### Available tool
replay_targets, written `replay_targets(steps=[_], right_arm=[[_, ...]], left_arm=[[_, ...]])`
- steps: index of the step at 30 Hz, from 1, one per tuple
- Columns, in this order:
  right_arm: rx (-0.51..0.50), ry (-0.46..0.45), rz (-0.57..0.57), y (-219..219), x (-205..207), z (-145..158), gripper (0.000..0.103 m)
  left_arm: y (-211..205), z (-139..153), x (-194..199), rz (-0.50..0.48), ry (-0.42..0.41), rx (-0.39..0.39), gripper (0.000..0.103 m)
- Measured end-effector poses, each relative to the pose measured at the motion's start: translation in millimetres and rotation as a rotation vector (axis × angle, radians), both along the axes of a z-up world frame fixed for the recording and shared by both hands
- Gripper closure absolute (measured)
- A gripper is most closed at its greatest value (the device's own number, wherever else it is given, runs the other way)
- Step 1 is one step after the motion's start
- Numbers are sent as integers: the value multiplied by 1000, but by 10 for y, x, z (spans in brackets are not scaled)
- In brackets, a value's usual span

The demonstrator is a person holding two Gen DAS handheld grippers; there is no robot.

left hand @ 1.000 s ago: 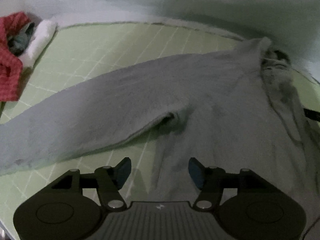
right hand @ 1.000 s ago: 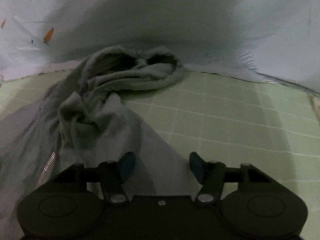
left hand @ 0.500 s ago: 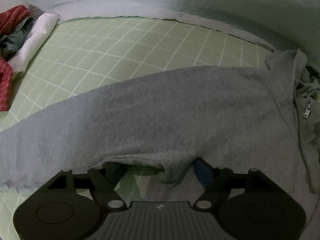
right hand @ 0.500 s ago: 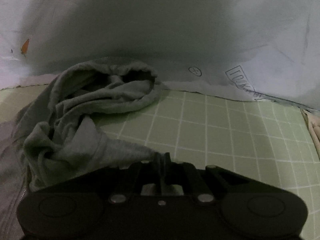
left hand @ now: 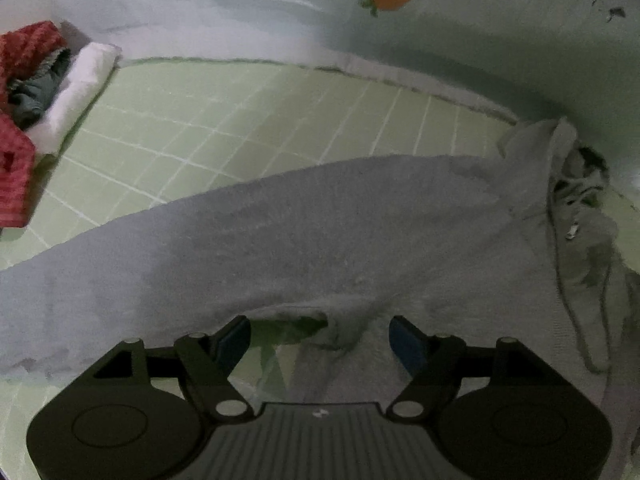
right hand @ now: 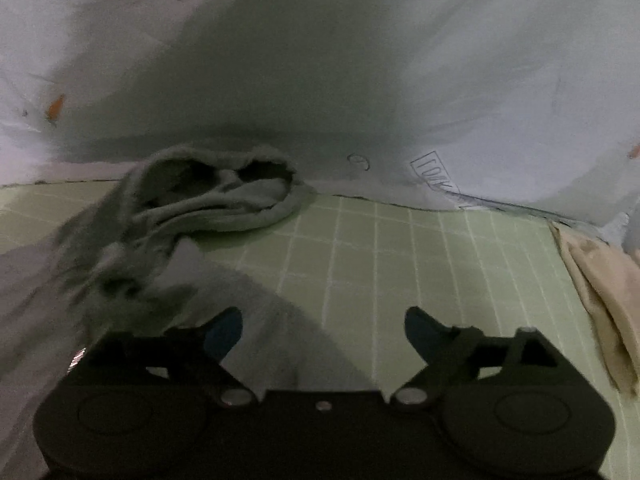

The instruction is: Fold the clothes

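Note:
A grey zip hoodie [left hand: 320, 240] lies on a green checked sheet [left hand: 240, 120]. Its sleeve stretches out to the left, and the zipper pull [left hand: 572, 232] shows at the right. My left gripper [left hand: 320, 336] is open, with the armpit fold of the hoodie lying between its blue pads. In the right wrist view the crumpled hood [right hand: 216, 196] lies ahead at the left, by the pale quilt. My right gripper [right hand: 324, 332] is open and empty, over a grey flap of the hoodie [right hand: 260, 320] and the sheet.
A pile of red and dark clothes [left hand: 24, 92] and a white folded cloth [left hand: 80, 88] lie at the far left. A pale quilt with carrot prints [left hand: 392, 0] borders the sheet at the back. A beige cloth [right hand: 600, 292] lies at the right.
My right gripper was shut on the hoodie's edge half a second ago and is now open. My left gripper has drawn back a little from the armpit fold.

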State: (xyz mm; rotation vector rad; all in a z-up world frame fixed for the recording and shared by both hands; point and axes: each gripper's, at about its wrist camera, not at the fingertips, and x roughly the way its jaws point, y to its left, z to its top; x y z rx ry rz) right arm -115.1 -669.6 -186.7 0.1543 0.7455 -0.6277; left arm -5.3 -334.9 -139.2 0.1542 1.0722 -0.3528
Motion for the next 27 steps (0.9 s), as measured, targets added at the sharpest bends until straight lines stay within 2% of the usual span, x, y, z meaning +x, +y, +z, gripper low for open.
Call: replay_targets(steps=[2,7,12,14,19,22,27], right_arm=[[1,-11,4,235,-142,59,4],[101,-49,37,897,-536,30,2],[193,-17,125,1504,-789,-128,1],[207,5,128,1661,-844,-164,1],[222,42,46,1972,-938,-263,0],[195,69,-33,2199,-991,-321,0],[158,42,-193,2458,-1060,-355,0]], left_arm=[[102,80,-93,2,-18,-9,26],[453,241,-375,22,-49,-34,26],[932,232,-599,63,-35,-45,26],[1145,184,-615,76,-21,-46,26],[1640,78,-464,87,20,-29,26],[1958,77,-319,99,8,-29,26],[2540,14,21,157,-6,0,25]])
